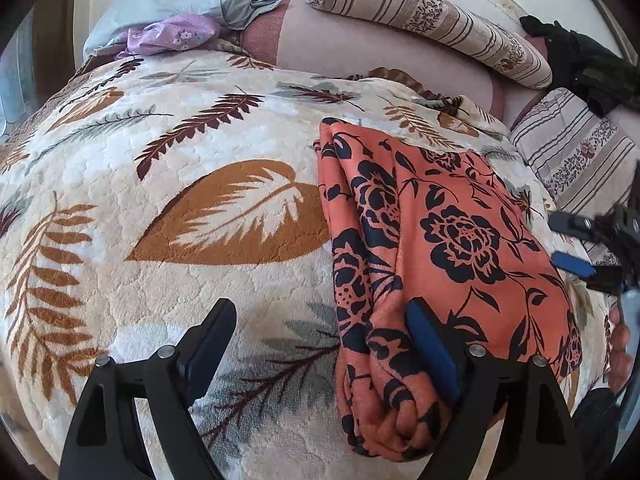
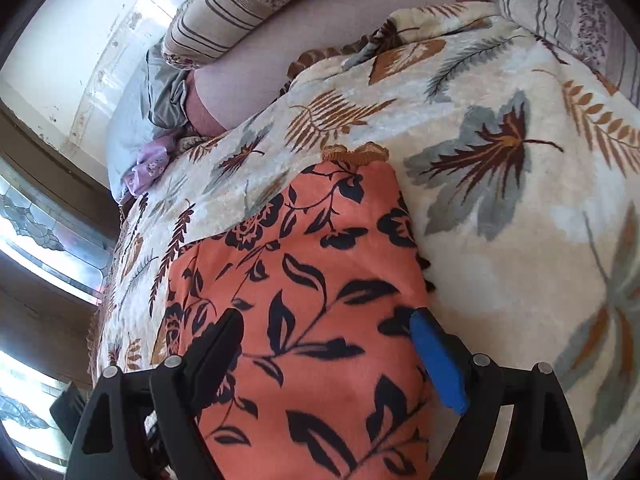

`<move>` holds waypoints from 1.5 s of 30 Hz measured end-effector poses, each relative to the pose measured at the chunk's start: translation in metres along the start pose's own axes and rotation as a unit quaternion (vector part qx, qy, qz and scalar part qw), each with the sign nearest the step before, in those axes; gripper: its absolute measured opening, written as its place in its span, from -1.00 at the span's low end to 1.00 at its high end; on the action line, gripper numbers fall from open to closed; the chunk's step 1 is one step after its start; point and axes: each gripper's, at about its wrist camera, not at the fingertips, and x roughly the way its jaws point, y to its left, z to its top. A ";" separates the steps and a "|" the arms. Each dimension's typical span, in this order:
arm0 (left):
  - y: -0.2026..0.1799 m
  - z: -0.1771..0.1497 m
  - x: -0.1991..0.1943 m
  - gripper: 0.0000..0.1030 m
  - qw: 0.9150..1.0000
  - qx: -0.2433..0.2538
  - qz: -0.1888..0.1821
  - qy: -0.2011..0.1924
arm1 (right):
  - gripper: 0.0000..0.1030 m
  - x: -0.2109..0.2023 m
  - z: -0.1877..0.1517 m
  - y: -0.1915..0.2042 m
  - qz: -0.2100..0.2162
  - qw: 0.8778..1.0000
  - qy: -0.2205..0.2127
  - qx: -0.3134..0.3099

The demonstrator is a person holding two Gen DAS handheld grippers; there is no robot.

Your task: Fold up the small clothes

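Orange garment (image 1: 452,232) lying on blanket (image 1: 160,208), already doubled into long layered strip. I'm hovering left gripper (image 1: 324,344) with jaws wide, empty, over near end; right gripper (image 2: 326,352) likewise spread, empty, above cloth. Judging: final cross-fold remaining.

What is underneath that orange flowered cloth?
The orange cloth lies folded on a cream blanket with a leaf print, which shows all around it. Whatever lies directly beneath the cloth is covered, and so is anything between its folded layers.
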 end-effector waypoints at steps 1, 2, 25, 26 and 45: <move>0.000 0.000 -0.006 0.69 1.000 -0.005 0.002 0.000 | 0.70 -0.011 -0.013 -0.001 -0.003 1.000 -0.006 -0.013; -0.001 -0.001 -0.015 0.69 1.000 -0.007 0.005 -0.004 | 0.70 -0.022 -0.028 -0.002 -0.012 1.000 -0.012 -0.024; -0.080 -0.059 -0.116 0.91 0.994 0.055 0.097 -0.018 | 1.00 -0.094 -0.171 0.003 -0.110 0.981 -0.074 -0.142; -0.081 -0.057 -0.118 0.91 0.993 0.054 0.102 -0.018 | 1.00 -0.097 -0.171 0.003 -0.110 0.981 -0.078 -0.142; -0.091 -0.048 -0.125 0.91 0.992 0.064 0.101 -0.045 | 1.00 -0.113 -0.161 0.054 -0.112 0.968 -0.070 -0.215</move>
